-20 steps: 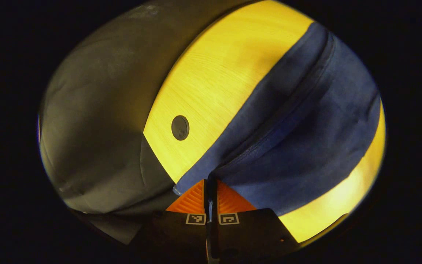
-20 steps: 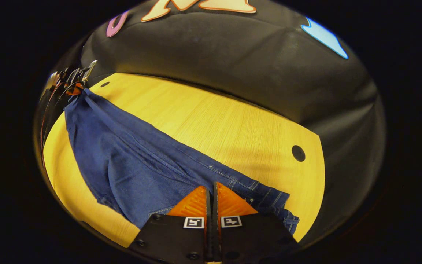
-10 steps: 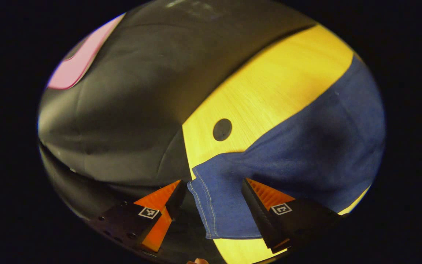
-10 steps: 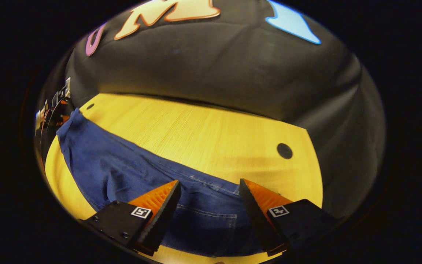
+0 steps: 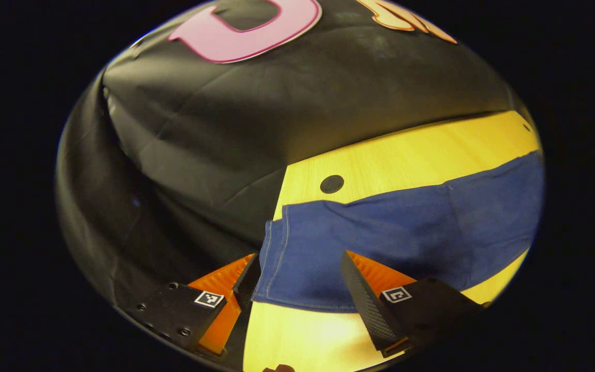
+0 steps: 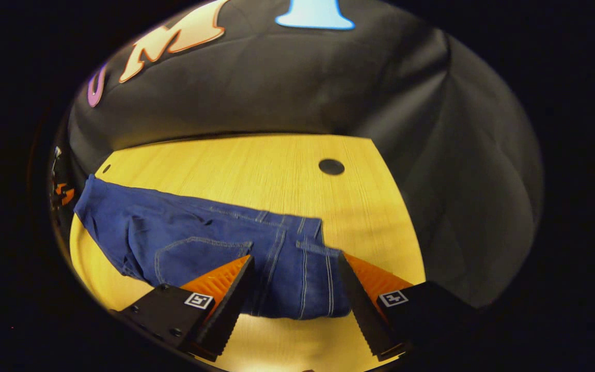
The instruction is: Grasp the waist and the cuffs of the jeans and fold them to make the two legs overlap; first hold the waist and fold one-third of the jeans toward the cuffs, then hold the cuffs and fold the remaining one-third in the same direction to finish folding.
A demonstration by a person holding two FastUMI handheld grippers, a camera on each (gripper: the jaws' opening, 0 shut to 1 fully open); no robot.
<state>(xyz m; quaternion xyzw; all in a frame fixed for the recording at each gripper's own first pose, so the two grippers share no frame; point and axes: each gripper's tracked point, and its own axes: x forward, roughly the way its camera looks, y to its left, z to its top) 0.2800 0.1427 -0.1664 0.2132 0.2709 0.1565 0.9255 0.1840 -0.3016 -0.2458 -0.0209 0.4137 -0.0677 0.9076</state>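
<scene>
The bench (image 6: 277, 170) carries the jeans (image 6: 199, 248), which lie flat across it as one long narrow strip, so the two legs look already laid over each other; that first fold seems done. The cuffs (image 5: 277, 258) sit at the bench's end in the left gripper view; the waist (image 6: 302, 268) lies at the other end in the right gripper view. Neither third looks folded yet. The left gripper (image 5: 297, 289) hangs over the cuffs, fingers spread, holding nothing. The right gripper (image 6: 295, 294) hangs over the waist, fingers likewise spread and empty.
</scene>
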